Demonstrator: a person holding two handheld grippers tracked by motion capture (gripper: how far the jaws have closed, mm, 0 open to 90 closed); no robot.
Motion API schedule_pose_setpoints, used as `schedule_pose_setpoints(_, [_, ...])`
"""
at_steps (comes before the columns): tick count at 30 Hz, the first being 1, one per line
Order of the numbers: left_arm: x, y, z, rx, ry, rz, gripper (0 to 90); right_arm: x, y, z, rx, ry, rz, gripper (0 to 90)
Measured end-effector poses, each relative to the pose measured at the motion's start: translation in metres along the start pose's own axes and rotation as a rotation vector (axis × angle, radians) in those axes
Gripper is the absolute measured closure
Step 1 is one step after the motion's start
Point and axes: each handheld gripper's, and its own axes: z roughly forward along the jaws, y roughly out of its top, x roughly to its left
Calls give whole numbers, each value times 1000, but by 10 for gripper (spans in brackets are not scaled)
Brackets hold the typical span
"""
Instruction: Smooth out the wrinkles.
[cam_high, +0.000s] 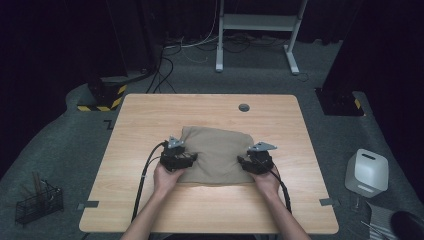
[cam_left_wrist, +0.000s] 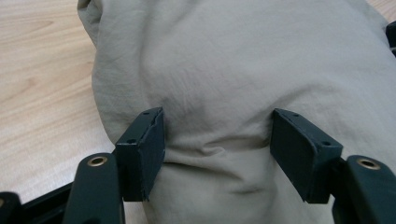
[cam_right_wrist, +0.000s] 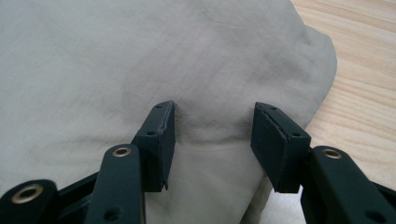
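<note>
1. In the high view we look down on a light wooden table (cam_high: 210, 210) with a round grommet (cam_high: 243, 107) near its far edge, standing on grey carpet in a dark room. Beyond it we see a white desk frame (cam_high: 257, 30) and loose cables (cam_high: 165, 70) on the floor. A black wire basket (cam_high: 39, 202) holding a few sticks sits on the floor at the left, and a white container (cam_high: 366, 172) sits on the floor at the right. A tan folded cloth (cam_high: 216, 150) lies at the middle of the table. The left gripper (cam_high: 176, 159) sits at the cloth's left edge and the right gripper (cam_high: 256, 161) at its right edge, each held by a hand (cam_high: 166, 179).

2. In the left gripper view we see its two black jaws spread wide, the pads (cam_left_wrist: 144, 149) resting against the tan cloth (cam_left_wrist: 243, 70) with a raised fold between them, not pinched. Bare table (cam_left_wrist: 42, 93) shows at the left.

3. In the right gripper view we see the jaws parted too, a little less widely, the pads (cam_right_wrist: 161, 140) touching the cloth (cam_right_wrist: 116, 60) near its rounded edge, with fabric between them but not clamped. Wood (cam_right_wrist: 364, 93) shows at the right.
</note>
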Motion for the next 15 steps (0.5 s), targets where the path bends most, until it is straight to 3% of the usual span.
schedule_pose_setpoints(6, [3, 4, -2, -9, -11, -24, 352, -5, 2, 1, -12, 0, 28, 498])
schedule_pose_setpoints(15, [11, 5, -36, -70, -9, -26, 351, -9, 4, -30, -86, -16, 23, 496])
